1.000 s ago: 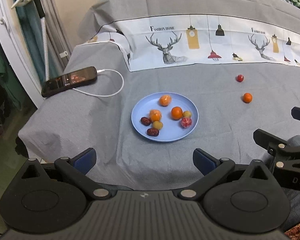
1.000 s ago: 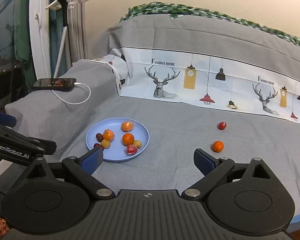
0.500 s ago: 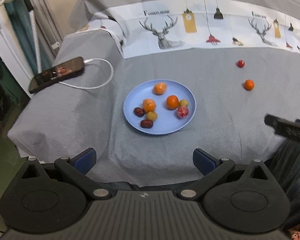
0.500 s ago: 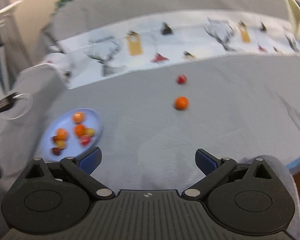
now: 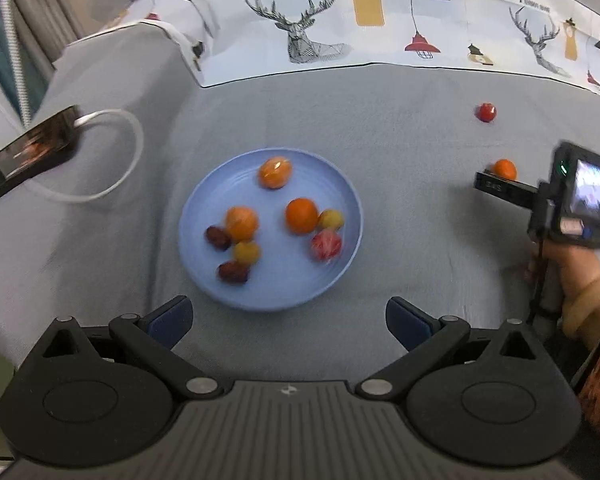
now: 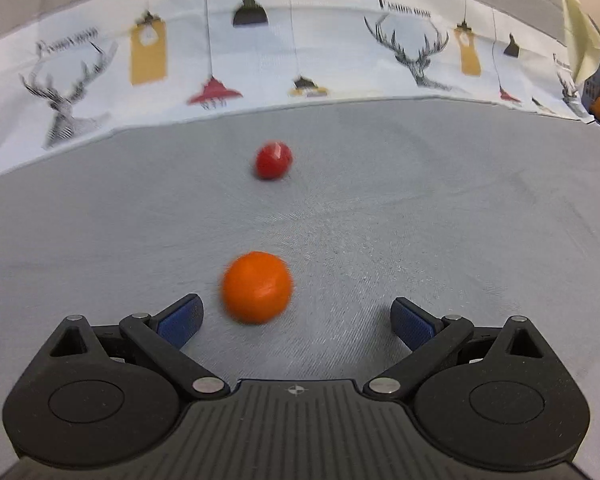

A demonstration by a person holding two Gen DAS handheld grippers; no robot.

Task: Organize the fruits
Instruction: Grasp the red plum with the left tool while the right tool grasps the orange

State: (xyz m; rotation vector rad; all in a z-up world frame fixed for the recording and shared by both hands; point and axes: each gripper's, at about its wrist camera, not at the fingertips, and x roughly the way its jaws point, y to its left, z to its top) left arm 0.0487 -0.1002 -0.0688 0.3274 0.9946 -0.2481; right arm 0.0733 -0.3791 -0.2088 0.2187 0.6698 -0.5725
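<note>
- The orange point(image 6: 257, 287) is small, round, smooth and bright, lying on the grey bed sheet point(image 6: 420, 208) just ahead of the right gripper point(image 6: 296, 316), closer to its left pad than its right, touching neither.
- Beyond it, well apart, sits a smaller red fruit point(image 6: 273, 159), round and glossy, near the printed band of cloth point(image 6: 300, 52).
- The right gripper's jaws stand wide apart, holding nothing; the left gripper point(image 5: 288, 316) is likewise spread wide and empty, hanging just short of the near rim of the plate point(image 5: 276, 296).
- The plate is round, pale blue, with faint rings; it holds several blurred fruits: three orange ones, two small yellow ones, two dark reddish-brown ones and a pinkish-red one point(image 5: 326, 244).
- In the left view the loose orange is half hidden behind a finger of the right gripper, and the hand point(image 5: 580, 284) holding that gripper is cut off at the frame edge.
- Motion blur softens both views; the fruits' skins cannot be read finely.
- A phone point(image 5: 32, 148) with a looping white cable point(image 5: 112, 184) lies at the left, partly cut off.
- The sheet is a woven, matte grey; the band shows deer and lamps.
</note>
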